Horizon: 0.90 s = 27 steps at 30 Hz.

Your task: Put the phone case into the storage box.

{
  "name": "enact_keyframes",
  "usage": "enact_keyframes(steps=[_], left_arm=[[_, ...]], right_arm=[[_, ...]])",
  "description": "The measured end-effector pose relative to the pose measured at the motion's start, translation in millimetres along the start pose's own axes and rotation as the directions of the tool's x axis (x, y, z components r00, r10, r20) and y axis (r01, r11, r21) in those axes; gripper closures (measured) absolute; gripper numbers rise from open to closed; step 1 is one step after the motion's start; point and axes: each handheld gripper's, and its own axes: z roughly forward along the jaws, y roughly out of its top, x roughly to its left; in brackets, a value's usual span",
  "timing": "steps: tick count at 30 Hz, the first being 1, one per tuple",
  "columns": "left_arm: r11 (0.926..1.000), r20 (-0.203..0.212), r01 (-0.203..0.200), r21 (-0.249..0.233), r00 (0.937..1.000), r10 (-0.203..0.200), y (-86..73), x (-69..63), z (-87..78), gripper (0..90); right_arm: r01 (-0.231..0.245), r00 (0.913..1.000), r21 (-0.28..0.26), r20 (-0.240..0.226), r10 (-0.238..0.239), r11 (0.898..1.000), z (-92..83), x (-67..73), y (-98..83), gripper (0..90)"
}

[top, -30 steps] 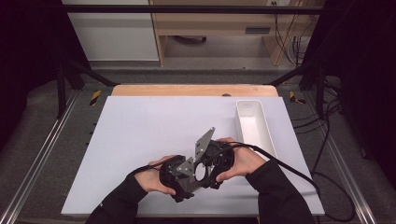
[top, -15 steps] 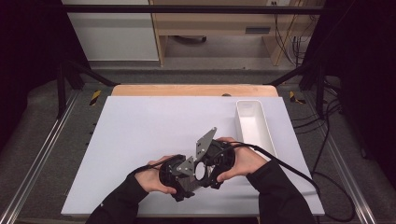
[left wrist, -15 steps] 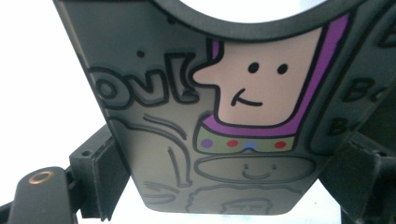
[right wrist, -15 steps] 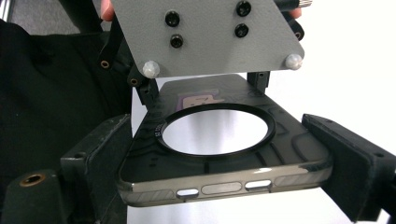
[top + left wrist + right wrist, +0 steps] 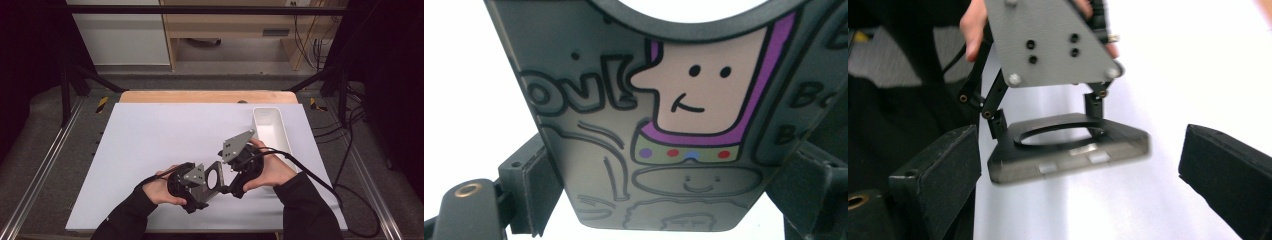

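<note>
Left claw (image 5: 207, 181) clamps a flat dark card-like plate (image 5: 654, 125) (cartoon face printed on it); right claw (image 5: 231, 186) gapes wide, empty, above the white desk (image 5: 150, 135).

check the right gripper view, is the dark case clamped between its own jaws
No, the right gripper stands open, and the dark case sits beyond it, held by the left gripper.

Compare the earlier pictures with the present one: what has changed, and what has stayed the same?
The right tool has lifted up and away to the right, jaws open, leaving the flat dark case to the left tool. The left tool stays put, clamped on the case. The white tray has not moved.
</note>
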Motion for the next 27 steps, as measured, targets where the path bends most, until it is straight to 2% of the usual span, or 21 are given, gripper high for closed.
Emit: enact_keyframes(steps=[5, 11, 17, 18, 20, 22, 23, 25, 27], left_arm=[[0.9993, 0.004, 0.010, -0.037, 0.9999, -0.010, -2.5, 2.4, -2.7, 11.6], [0.9966, 0.008, 0.018, -0.081, 0.9998, -0.017, -4.9, 3.9, -4.0, 11.6], [0.9937, 0.007, 0.025, -0.109, 0.9997, -0.025, -5.6, 4.1, -4.1, 11.6], [0.9931, 0.010, 0.026, -0.115, 0.9996, -0.025, -5.3, 3.9, -4.5, 11.6], [0.9908, 0.009, 0.026, -0.133, 0.9996, -0.025, -4.8, 3.6, -5.7, 11.6], [0.9878, 0.010, 0.028, -0.153, 0.9996, -0.027, -4.6, 3.5, -7.4, 11.6], [0.9871, 0.011, 0.029, -0.157, 0.9996, -0.028, -4.5, 3.6, -8.0, 11.6], [0.9850, 0.013, 0.030, -0.170, 0.9995, -0.028, -4.8, 3.6, -8.7, 11.6], [0.9827, 0.017, 0.034, -0.182, 0.9994, -0.031, -4.7, 3.6, -9.2, 11.6]], right_arm=[[-0.032, 0.9991, -0.076, 0.027, 0.034, 0.997, -14.1, -0.9, -11.3, 3.1], [-0.074, 0.9957, -0.171, 0.041, 0.083, 0.982, -20.4, 0.3, -34.4, 2.5], [-0.109, 0.9927, -0.224, 0.027, 0.118, 0.969, -13.8, 4.5, -54.9, 2.3], [-0.120, 0.9916, -0.242, 0.017, 0.128, 0.963, -10.8, 5.8, -61.2, 2.3], [-0.125, 0.9910, -0.250, 0.015, 0.133, 0.960, -9.7, 6.2, -63.5, 2.3], [-0.141, 0.9887, -0.269, 0.012, 0.150, 0.953, -6.9, 7.7, -69.7, 2.3], [-0.149, 0.9873, -0.290, 0.010, 0.159, 0.945, -4.8, 9.0, -74.8, 2.3], [-0.154, 0.9865, -0.294, 0.009, 0.163, 0.943, -3.8, 9.5, -76.8, 2.2], [-0.162, 0.9855, -0.311, 0.000, 0.170, 0.937, -1.4, 11.3, -81.3, 2.2]])
